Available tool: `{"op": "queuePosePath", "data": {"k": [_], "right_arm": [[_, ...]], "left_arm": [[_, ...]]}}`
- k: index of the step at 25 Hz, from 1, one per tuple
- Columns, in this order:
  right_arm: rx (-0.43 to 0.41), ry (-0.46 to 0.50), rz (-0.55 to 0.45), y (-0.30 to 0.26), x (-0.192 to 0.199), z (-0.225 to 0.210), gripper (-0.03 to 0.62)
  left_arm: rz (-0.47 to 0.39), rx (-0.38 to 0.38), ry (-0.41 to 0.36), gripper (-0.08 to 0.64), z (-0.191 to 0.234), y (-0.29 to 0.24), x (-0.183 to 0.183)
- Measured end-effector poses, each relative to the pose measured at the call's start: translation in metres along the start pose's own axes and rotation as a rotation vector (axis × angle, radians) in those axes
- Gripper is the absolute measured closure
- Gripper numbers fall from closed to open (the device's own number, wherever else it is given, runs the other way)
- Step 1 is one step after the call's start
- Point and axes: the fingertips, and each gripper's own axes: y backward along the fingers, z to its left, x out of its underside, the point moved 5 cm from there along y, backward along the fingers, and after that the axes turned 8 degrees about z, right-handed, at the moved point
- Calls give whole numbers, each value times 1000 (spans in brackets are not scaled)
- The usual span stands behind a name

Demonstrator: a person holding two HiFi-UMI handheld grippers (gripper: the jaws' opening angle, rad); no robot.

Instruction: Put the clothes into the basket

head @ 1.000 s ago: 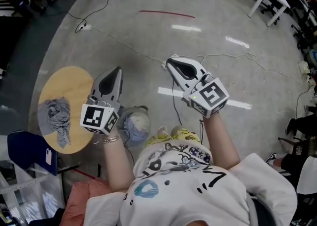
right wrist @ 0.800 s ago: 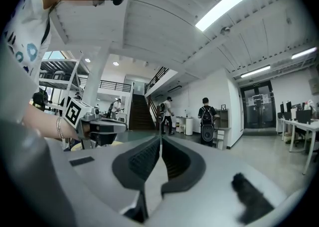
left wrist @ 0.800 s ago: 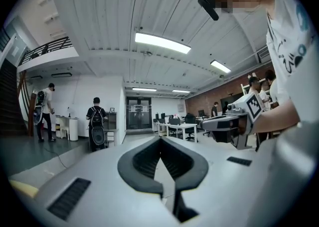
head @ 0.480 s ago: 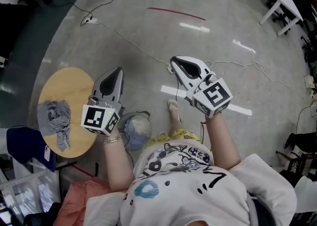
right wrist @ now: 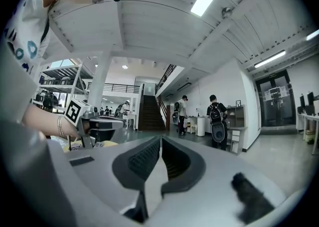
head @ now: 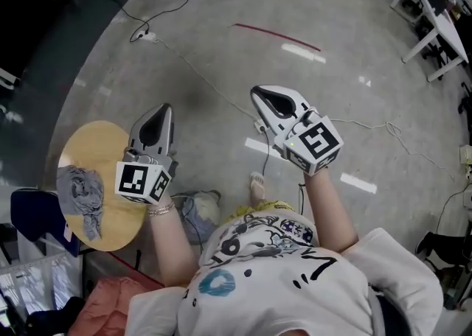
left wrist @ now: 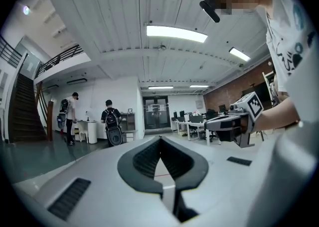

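Observation:
A crumpled grey garment [head: 82, 191] lies on a round wooden table [head: 110, 150] at the left of the head view. My left gripper [head: 165, 108] is held level over the floor just right of that table, its jaws shut with nothing in them [left wrist: 160, 140]. My right gripper [head: 254, 92] is held level farther right, also shut and empty [right wrist: 160, 139]. Neither gripper touches the garment. Each gripper shows in the other's view: the right gripper [left wrist: 234, 127], the left gripper [right wrist: 99, 122]. I see no basket.
Cables [head: 214, 91] run across the grey floor. A blue chair [head: 33, 217] and a pink bundle [head: 110, 305] sit at the lower left, white desks [head: 435, 3] at the upper right. Two people with backpacks [left wrist: 112, 127] stand far off near a staircase [right wrist: 149, 114].
The person has walked on: floor and cables slid through the view, and the table with the garment sits a little lower at the left. Both grippers stayed shut and level.

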Motion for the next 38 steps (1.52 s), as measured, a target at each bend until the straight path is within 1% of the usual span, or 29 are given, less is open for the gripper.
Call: {"op": "queuePosePath", "data": {"k": [2, 4, 8, 12, 17, 20, 24, 27, 30, 33, 38], "right_arm": [[-26, 1, -2, -11, -3, -22, 561], [-44, -1, -7, -19, -5, -42, 561], [-78, -7, -4, -36, -3, -71, 561], [-123, -6, 4, -57, -2, -86, 561], [-156, 8, 17, -94, -3, -103, 561], [-173, 25, 26, -116, -6, -115, 561], [-192, 43, 23, -154, -16, -132, 561], [-210, 50, 29, -188, -26, -138, 561], [-235, 51, 22, -227, -39, -142, 561], [-266, 58, 14, -270, -52, -144, 561], [-318, 62, 8, -334, -68, -137, 561]], "left_arm": [[-1, -34, 2, 549, 5, -17, -5], [5, -52, -5, 549, 7, -31, -10], [11, -103, -9, 549, 12, -46, -15], [24, -136, 0, 549, 23, -60, -15], [33, -161, -10, 549, 53, -77, -16], [34, -180, -1, 549, 72, -89, -13], [20, -216, 15, 549, 104, -104, -11], [18, -235, 44, 549, 135, -115, -9], [24, -249, 55, 549, 166, -125, -6], [32, -273, 64, 549, 198, -131, -6], [32, -339, 79, 549, 253, -129, -5]]}}
